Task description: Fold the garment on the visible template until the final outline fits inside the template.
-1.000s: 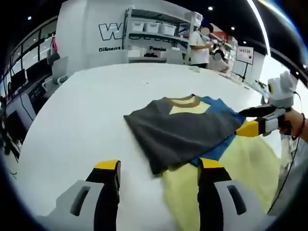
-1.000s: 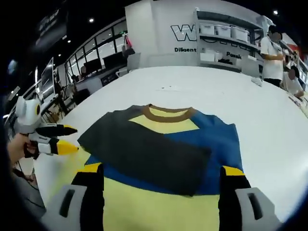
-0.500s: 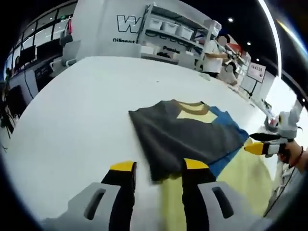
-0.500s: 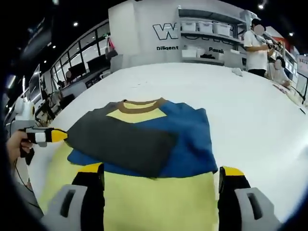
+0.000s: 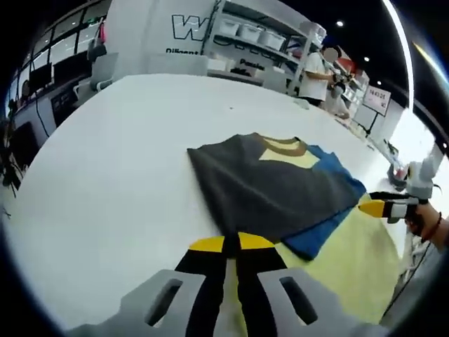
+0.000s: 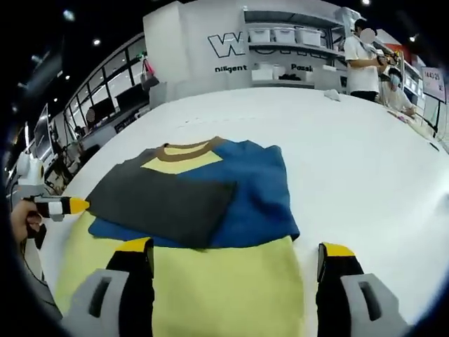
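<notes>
The garment (image 5: 270, 189) lies flat on the white table (image 5: 105, 154): a dark grey flap folded over a blue upper part (image 6: 256, 193), a brown collar (image 6: 184, 148) at the far end and a yellow lower part (image 6: 224, 281) nearest me. My left gripper (image 5: 231, 243) has its jaws pressed together at the garment's near edge, where grey meets yellow. It also shows from the side as the left gripper (image 6: 69, 205), its yellow tip touching the grey flap's corner. My right gripper (image 6: 235, 249) stands open over the yellow lower part, and the right gripper (image 5: 372, 208) appears at the far side.
Shelves with white bins (image 5: 245, 31) and a wall with lettering stand beyond the table's far edge. A person (image 6: 361, 60) stands at the back right. Desks and monitors (image 6: 112, 105) line the left. Bare table surface (image 6: 365, 161) surrounds the garment.
My left jaws have gone from wide open to shut at the garment's near edge. The right jaws stay open, and the right gripper view has drawn back slightly.
</notes>
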The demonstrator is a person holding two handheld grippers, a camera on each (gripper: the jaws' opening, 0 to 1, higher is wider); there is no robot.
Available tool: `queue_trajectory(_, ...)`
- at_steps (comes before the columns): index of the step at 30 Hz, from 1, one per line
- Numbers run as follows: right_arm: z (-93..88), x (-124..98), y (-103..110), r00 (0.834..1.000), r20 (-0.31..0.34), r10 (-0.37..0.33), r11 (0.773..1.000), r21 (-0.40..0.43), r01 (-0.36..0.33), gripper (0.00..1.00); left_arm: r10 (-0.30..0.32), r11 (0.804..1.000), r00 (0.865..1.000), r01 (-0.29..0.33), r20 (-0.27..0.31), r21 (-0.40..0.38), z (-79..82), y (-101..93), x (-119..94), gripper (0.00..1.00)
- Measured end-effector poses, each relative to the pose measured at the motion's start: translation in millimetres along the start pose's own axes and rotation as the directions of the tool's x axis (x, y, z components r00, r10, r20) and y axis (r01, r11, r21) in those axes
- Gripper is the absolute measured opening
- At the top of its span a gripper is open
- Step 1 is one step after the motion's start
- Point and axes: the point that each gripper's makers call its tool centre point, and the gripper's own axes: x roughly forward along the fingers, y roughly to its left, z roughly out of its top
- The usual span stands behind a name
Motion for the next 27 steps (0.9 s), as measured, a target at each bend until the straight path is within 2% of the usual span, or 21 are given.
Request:
queue_trajectory(6,-4.3,-2,5,1.0,-0.012,0.005,1.0,-0.013,-0.005,0.97,0.047,0.998,0.999,-0.046,-0.011,0.045,0.7,5.0,0,0.02)
queue_trajectory(11,-6.4,-4,12,1.0,-0.017,0.025,1.0,-0.018,-0.025,0.97,0.098,0.993,0.995,-0.097,-0.018,0.064,1.7,19.1,-3,0.02)
queue_trajectory(20,-8.8,-6,28,0.998,-0.027,0.064,0.997,-0.032,-0.065,0.97,0.125,0.991,0.992,-0.123,-0.025,0.056,0.9,35.8,-8,0.02)
queue_trajectory(27,-5.8,-11,39,0.995,-0.026,0.097,0.995,-0.032,-0.098,0.97,0.163,0.982,0.986,-0.16,-0.026,0.097,4.6,54.7,-12,0.02)
